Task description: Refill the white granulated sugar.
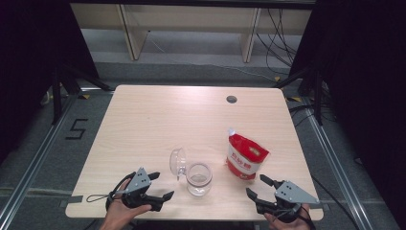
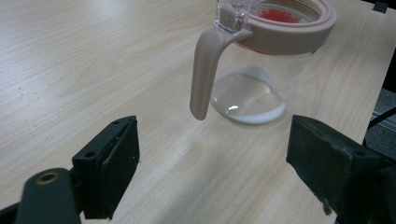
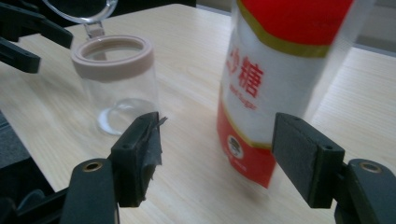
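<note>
Jar (image 1: 199, 178) of clear glass stands near the table's (image 1: 143, 124) front edge, its hinged lid (image 1: 177, 161) flipped open to the left. Just right of it stands a red and white bag (image 1: 246, 157). Left gripper (image 1: 162, 186) rests on the table beside the jar, jaws wide and empty. Right gripper (image 1: 258, 186) points at the bag, jaws spread, holding nothing. Grey floor and black curtains surround the table.

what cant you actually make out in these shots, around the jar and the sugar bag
- Sugar bag: the top is cut off by the upper edge in the right gripper view; in the high view its print is too small to read.
- Glass jar: the rim's far side is cut off by the top edge in the left gripper view.
- Jar lid: the high view is too small to show its hinge.
</note>
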`<action>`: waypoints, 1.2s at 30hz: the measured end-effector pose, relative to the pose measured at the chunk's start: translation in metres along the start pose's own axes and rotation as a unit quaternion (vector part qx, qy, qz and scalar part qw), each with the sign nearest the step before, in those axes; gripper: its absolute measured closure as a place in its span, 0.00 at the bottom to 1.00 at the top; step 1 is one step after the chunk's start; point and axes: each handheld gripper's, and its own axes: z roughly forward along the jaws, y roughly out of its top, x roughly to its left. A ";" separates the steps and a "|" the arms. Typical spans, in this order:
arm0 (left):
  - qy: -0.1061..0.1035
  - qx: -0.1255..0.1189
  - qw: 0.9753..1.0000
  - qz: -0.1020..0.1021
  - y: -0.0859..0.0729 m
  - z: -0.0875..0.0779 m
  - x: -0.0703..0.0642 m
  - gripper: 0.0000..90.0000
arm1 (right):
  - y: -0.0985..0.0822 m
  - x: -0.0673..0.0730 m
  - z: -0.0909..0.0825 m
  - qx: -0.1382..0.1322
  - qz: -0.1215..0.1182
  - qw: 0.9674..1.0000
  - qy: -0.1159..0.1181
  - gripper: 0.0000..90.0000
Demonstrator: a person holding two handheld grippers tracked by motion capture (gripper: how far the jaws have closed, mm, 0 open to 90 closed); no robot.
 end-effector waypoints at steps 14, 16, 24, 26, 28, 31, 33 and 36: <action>0.001 0.004 1.000 0.011 0.000 0.002 0.001 0.19 | -0.008 -0.024 0.016 -0.010 0.009 1.000 -0.013 0.35; -0.001 0.002 1.000 0.011 0.000 0.002 0.001 0.19 | -0.008 -0.026 0.020 -0.015 -0.002 1.000 -0.018 0.34; 0.001 0.005 1.000 0.014 -0.001 0.002 0.001 0.19 | -0.006 -0.031 0.035 -0.018 -0.014 1.000 -0.008 0.35; 0.001 0.003 1.000 0.012 -0.001 0.002 0.001 0.19 | -0.006 -0.031 0.038 -0.014 -0.005 1.000 -0.013 0.35; 0.002 0.005 1.000 0.013 -0.001 0.002 0.001 0.19 | -0.005 -0.034 0.043 -0.018 -0.019 1.000 -0.010 0.35; 0.001 0.004 1.000 0.013 -0.001 0.002 0.001 0.19 | -0.005 -0.038 0.050 -0.025 -0.039 0.999 -0.014 0.36; 0.000 -0.001 1.000 0.008 -0.001 0.002 0.000 0.19 | -0.004 -0.037 0.054 -0.023 -0.027 0.999 -0.008 0.36; 0.000 -0.001 1.000 0.008 -0.001 0.002 0.001 0.19 | -0.003 -0.038 0.059 -0.029 -0.030 0.999 -0.002 0.36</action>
